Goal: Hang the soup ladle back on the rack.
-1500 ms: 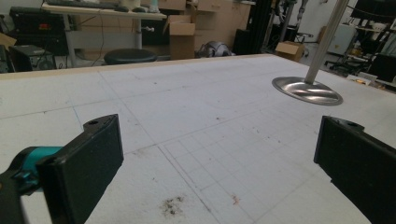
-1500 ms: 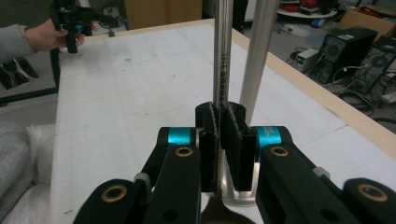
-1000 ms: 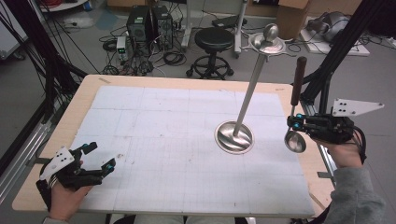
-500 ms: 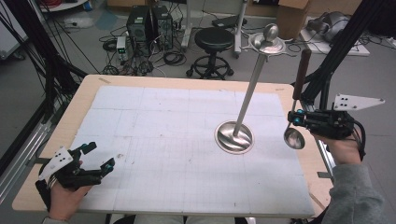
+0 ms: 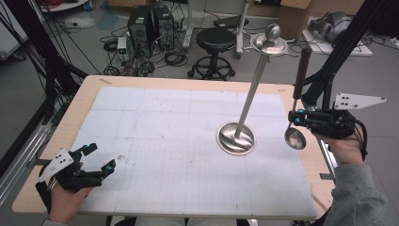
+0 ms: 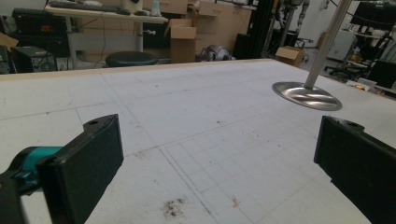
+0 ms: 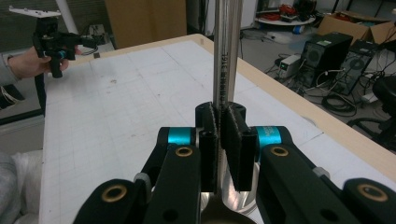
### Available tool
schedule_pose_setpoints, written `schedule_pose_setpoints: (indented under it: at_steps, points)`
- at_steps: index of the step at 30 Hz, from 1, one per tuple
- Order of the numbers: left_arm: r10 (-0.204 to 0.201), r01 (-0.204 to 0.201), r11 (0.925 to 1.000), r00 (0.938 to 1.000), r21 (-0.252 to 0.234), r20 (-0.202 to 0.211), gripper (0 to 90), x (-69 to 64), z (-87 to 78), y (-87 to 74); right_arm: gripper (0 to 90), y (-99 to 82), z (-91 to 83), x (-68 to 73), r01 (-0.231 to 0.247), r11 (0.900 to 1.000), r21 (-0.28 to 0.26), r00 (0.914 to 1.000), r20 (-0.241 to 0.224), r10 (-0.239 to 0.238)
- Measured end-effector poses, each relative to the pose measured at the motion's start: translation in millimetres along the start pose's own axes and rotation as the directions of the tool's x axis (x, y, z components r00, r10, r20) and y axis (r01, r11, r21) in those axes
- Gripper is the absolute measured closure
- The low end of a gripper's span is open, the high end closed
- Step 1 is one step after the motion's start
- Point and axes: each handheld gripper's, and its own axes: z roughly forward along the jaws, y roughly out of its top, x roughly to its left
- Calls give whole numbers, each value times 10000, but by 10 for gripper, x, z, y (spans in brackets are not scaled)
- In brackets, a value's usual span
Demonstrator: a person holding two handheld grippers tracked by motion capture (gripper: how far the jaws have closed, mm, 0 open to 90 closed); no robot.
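Nothing has moved: ladle (image 5: 296, 113) upright, clamped in right gripper (image 5: 295, 116).

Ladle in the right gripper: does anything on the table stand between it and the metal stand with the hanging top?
Nothing visible does. The right gripper holds the ladle upright by its shaft near the table's right edge, and the white mat between it and the stand lies bare. The left gripper is far off, open.

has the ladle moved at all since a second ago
No. The ladle, clamped in the right gripper, hangs at the same spot right of the stand's base, near the table's right edge.
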Motion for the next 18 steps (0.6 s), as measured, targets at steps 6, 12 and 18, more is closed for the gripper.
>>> schedule_pose_setpoints:
  at_steps: [6,12,18]
  points:
    - [4,-4,10000,10000,-20,-10,18,0,-4,2,843,24,15,3,-1,10000,57,10000,25,1]
    - [-7,7,10000,10000,-24,-23,18,2,-5,3,843,26,36,-3,-71,10000,35,10000,62,71]
    - [-3,3,10000,10000,-24,-29,18,3,-6,2,843,30,39,-2,-55,9999,97,10000,67,55]
